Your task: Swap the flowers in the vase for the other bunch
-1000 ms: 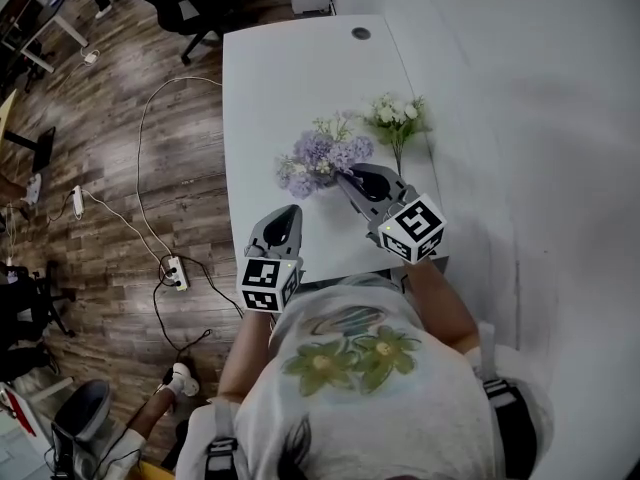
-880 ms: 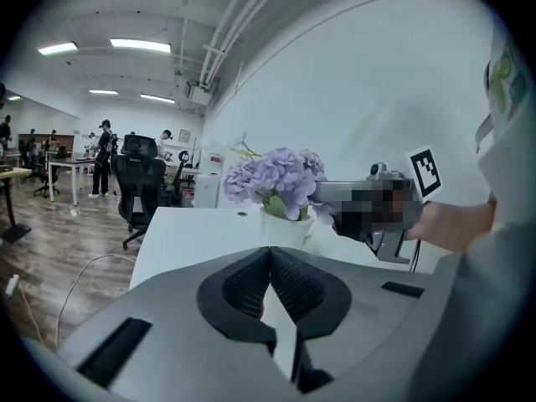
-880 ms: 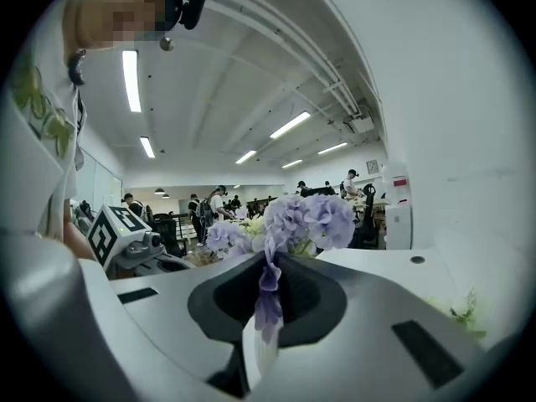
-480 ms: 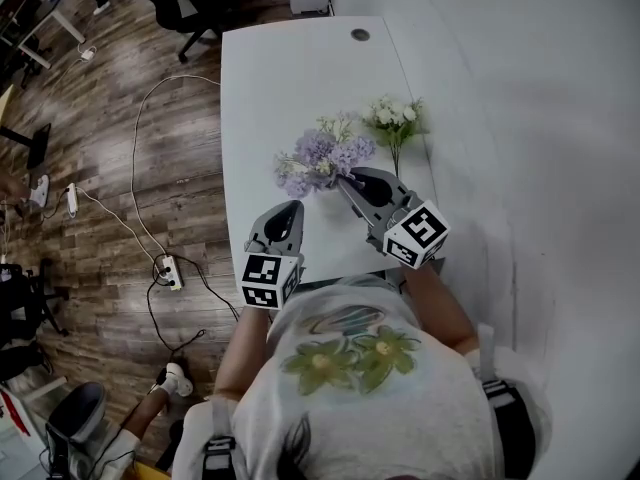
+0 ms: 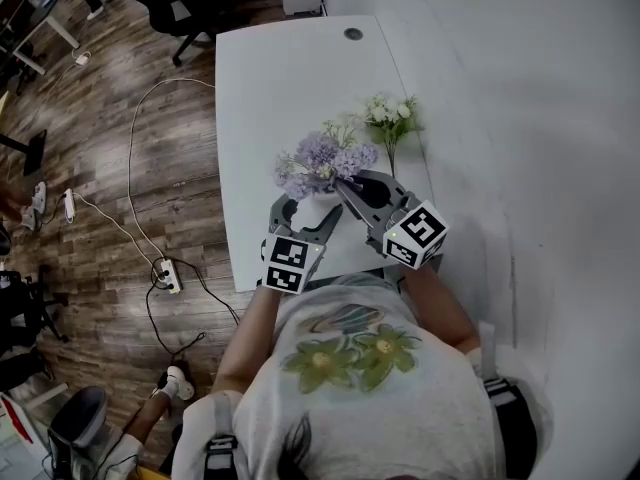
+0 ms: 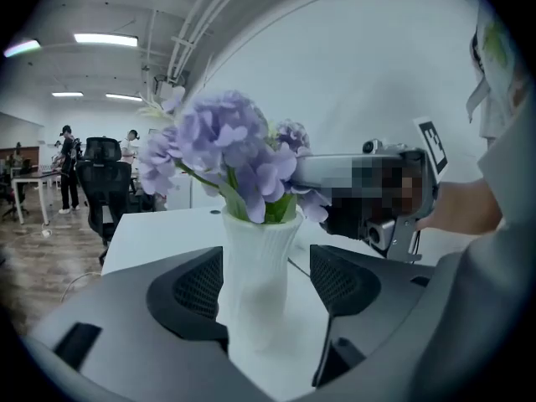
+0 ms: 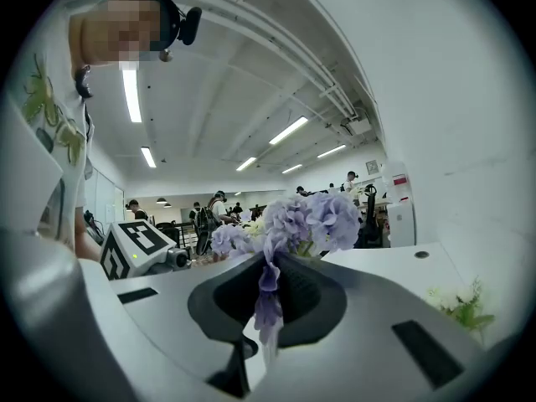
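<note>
**Presently: a vase framed by one gripper, its flowers pinched by the other**

Head view, looking steeply down. A white table carries a white ribbed vase near its front edge, just ahead of the person. The vase stands upright and holds the purple flowers, whose heads spread over its mouth.

The left gripper reaches in from the near side, with the vase between its jaws. These jaws have just been opening and now stand wide. In the left gripper view the two dark pads flank the body of the vase; a gap shows on the right-hand side, and neither pad presses on it (the vase rests on the table by its own base).

The right gripper comes in from the right at the height of the vase's mouth. The right gripper view shows its jaws drawn together on the purple flowers, with a stem and a drooping petal caught between the pads.

The white bunch lies flat on the table beyond the vase and to its right, near the table's right-hand edge and apart from both grippers. It also appears low at the right of the right gripper view.
</note>
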### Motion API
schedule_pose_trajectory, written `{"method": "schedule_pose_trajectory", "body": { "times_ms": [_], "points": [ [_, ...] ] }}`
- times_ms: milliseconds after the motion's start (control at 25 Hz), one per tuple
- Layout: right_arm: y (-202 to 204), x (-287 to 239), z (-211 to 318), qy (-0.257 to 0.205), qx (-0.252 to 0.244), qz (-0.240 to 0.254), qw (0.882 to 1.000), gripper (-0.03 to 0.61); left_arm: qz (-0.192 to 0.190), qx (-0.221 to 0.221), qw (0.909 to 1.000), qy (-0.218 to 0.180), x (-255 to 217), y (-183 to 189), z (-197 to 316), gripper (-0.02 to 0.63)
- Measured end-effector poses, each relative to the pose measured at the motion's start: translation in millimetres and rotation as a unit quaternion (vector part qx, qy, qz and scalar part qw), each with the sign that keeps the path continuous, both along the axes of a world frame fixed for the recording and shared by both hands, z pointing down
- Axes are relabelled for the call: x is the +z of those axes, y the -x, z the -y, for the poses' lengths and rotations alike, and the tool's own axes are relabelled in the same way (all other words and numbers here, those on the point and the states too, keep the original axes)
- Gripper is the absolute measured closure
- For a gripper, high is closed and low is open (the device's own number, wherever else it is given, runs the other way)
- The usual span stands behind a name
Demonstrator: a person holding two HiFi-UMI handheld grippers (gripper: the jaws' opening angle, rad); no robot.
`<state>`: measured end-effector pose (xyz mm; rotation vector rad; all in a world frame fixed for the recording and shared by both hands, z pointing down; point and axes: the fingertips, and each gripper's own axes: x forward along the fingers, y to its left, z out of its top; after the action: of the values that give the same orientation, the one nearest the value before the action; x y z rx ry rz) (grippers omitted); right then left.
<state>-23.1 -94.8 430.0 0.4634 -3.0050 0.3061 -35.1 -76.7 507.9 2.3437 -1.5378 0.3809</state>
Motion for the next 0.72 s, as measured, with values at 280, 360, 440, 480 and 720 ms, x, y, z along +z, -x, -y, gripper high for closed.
{"method": "schedule_pose_trajectory", "body": {
  "times_ms": [280, 360, 440, 480, 720],
  "points": [
    [0.7, -3.3, -0.1, -0.004, 0.002, -0.004, 1.000, 0.526, 0.051, -0.009, 0.9986, -0.007, 15.5, -1.7, 22.1, 0.330],
    [0.4, -5.0, 1.9, -0.010, 0.005, -0.005, 1.000, 0.526, 0.055, -0.008, 0.9984, -0.009, 16.4, -3.6, 24.8, 0.333],
    [1.8, -11.9, 2.2, -0.016, 0.006, 0.002, 1.000, 0.528, 0.057, -0.009, 0.9983, -0.012, 16.4, -3.6, 25.8, 0.333],
    [2.0, -17.8, 2.0, -0.021, 0.007, 0.011, 1.000, 0.528, 0.057, -0.010, 0.9982, -0.012, 16.3, -3.5, 25.3, 0.333],
    [0.3, -51.5, 13.8, -0.061, 0.016, 0.040, 0.997, 0.529, 0.060, -0.011, 0.9981, -0.013, 21.7, -4.3, 24.4, 0.333]
  ]
}}
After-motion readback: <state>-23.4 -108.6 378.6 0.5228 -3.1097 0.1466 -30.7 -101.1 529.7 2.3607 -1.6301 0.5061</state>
